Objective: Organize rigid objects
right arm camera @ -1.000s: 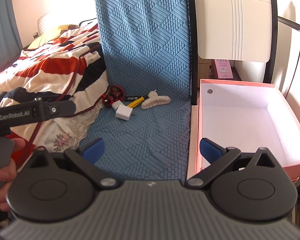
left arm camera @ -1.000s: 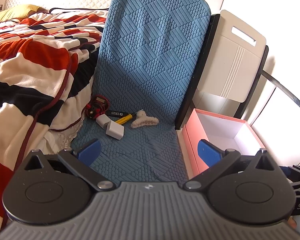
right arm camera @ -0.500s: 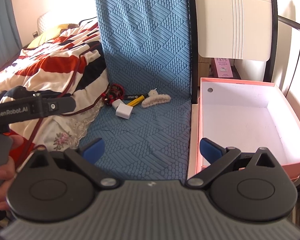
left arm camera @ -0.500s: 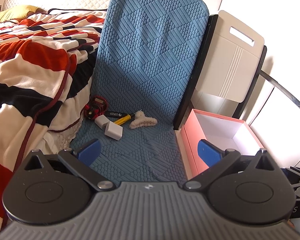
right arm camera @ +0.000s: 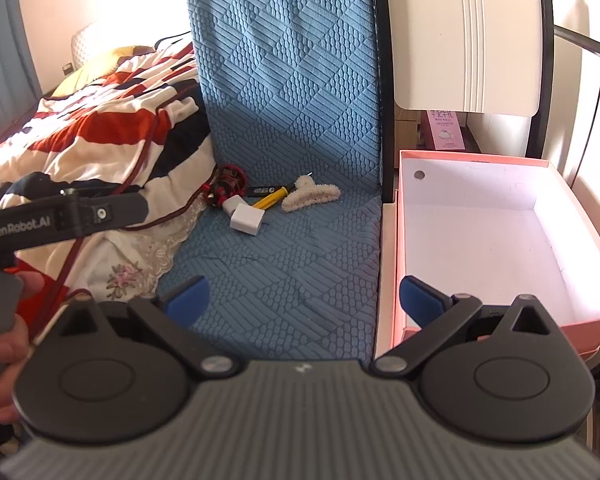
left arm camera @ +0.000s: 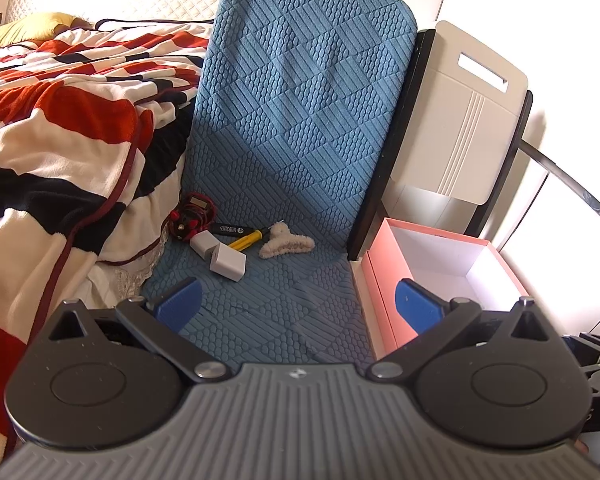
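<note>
Both hand-held tools are idle and well short of the work. The left gripper has its blue fingers spread wide and holds nothing; the right gripper stands likewise, fingers apart and empty. Both hover over the front edge of the blue textured seat cushion.

The loose items lie bunched at the rear left corner of the seat, where the cushion meets the backrest and the striped blanket: a red-and-black gadget, two white charger blocks touching one another, a yellow-handled tool just behind them, and a beige hair claw slightly to the right. None has been lifted.

The pink box sits just beside the right edge of the seat, open and empty, its white floor bare. Its position suggests it is the intended receptacle, within short reach of either tool.

Assessment: sorting has not begun. The spread fingers suit an approach to the cluster; the charger blocks, nearest the front, appear the easiest first pick
</note>
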